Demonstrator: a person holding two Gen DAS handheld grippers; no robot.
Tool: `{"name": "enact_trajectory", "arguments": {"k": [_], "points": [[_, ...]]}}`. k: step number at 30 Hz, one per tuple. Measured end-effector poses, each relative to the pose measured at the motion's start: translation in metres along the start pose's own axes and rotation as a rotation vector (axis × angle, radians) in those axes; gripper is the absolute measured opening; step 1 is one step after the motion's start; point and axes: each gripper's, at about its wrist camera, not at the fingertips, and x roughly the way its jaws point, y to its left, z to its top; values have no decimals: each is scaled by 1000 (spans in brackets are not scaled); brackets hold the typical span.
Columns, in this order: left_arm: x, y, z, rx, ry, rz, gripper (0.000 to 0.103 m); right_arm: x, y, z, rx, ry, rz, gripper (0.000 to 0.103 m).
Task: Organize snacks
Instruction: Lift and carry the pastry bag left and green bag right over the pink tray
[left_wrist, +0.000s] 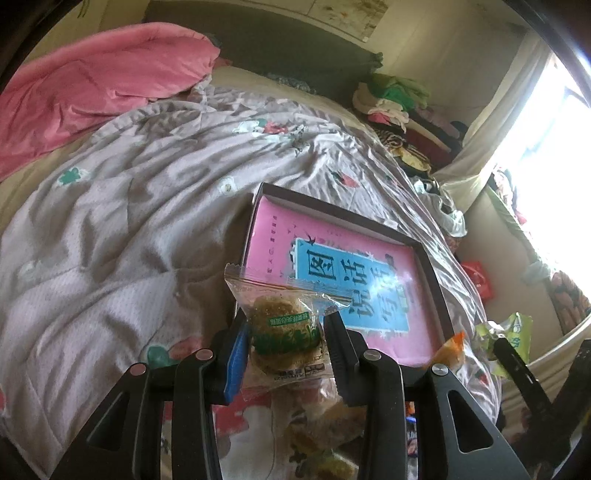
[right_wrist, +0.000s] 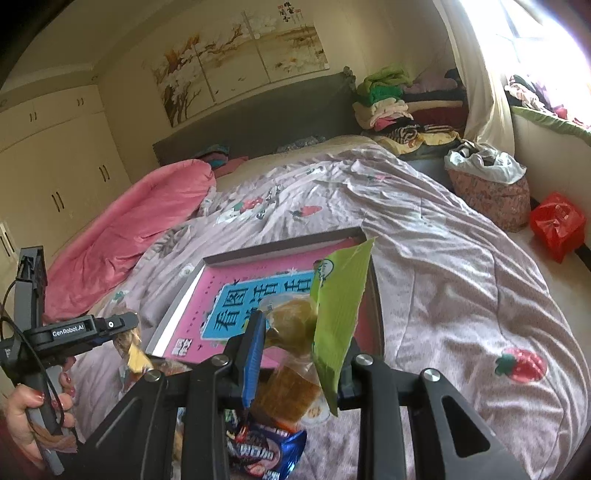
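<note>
My left gripper (left_wrist: 284, 332) is shut on a clear-wrapped round pastry with a green label (left_wrist: 280, 325), held above the bed near the shallow dark box (left_wrist: 432, 273) with a pink and blue book inside. My right gripper (right_wrist: 303, 339) is shut on a green snack packet (right_wrist: 340, 310) and a brown wrapped pastry (right_wrist: 291, 325), held over the same box (right_wrist: 177, 306). More snacks lie below the grippers: clear-wrapped pastries (left_wrist: 325, 417) and a blue packet (right_wrist: 266, 446). The left gripper also shows at the left of the right wrist view (right_wrist: 122, 325).
The box rests on a rumpled grey floral quilt (left_wrist: 129, 229) on a bed. A pink blanket (left_wrist: 96, 85) lies at the head. Piled clothes (right_wrist: 399, 107), a floral bag (right_wrist: 491, 192) and a red bag (right_wrist: 557, 225) sit by the window side.
</note>
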Motion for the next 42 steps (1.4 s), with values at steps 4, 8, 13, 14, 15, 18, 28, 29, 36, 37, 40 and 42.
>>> {"name": "enact_trajectory", "arguments": {"k": [4, 8, 13, 14, 15, 18, 28, 29, 36, 37, 40, 42], "points": [[11, -1, 7, 3, 7, -8, 40, 6, -1, 10, -3, -6, -11, 30], [22, -2, 13, 11, 16, -16, 40, 14, -2, 16, -1, -4, -18, 30], [35, -4, 17, 27, 34, -23, 40, 29, -3, 23, -4, 12, -26, 30], [37, -4, 18, 28, 37, -25, 40, 32, -3, 25, -4, 18, -27, 30], [39, -3, 18, 28, 39, -26, 40, 34, -3, 26, -4, 20, -30, 30], [47, -3, 18, 38, 50, -25, 40, 42, -5, 29, -5, 31, -39, 30], [61, -6, 13, 94, 67, -18, 40, 71, -11, 28, 5, 97, -59, 24], [62, -6, 12, 97, 70, -20, 40, 74, -12, 27, 8, 106, -59, 24], [72, -7, 8, 116, 96, -25, 40, 84, -23, 17, 47, 162, -64, 24], [74, -7, 7, 120, 106, -24, 40, 84, -23, 16, 51, 166, -64, 24], [79, -8, 4, 127, 121, -22, 41, 84, -27, 14, 70, 174, -62, 24], [80, -9, 3, 133, 127, -22, 41, 84, -28, 13, 77, 177, -59, 24]]}}
